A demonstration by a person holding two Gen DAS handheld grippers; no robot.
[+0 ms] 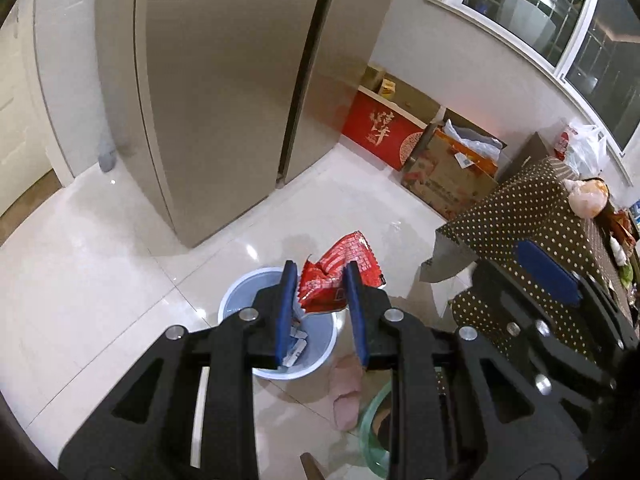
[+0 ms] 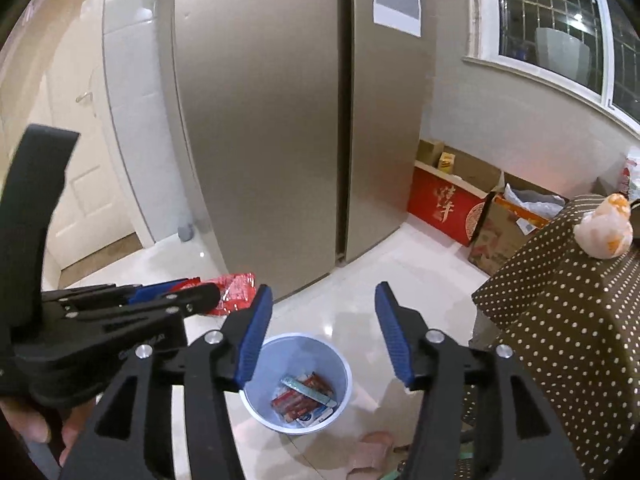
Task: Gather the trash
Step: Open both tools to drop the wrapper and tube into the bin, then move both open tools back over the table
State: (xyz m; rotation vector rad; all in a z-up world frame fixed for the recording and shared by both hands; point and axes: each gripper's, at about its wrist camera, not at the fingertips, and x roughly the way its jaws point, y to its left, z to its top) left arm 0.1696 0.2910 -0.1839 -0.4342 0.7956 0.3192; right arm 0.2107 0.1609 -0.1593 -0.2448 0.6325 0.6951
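The left claw [image 1: 322, 270] covers the lower edge of the red wrapper [image 1: 342, 276] and much of the blue bin [image 1: 240, 292] beneath it. From the right side, that wrapper [image 2: 236, 292] shows only as a scrap at ten o'clock. Print on the packets in the bin [image 2: 304, 400] is too small to read. The spotted table [image 2: 560, 320] runs off at three o'clock, and the pink slipper [image 1: 346, 396] is half hidden.

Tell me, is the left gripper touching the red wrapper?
Touching. The left wrist view shows the left gripper with its jaws pinching the red wrapper above the bin.
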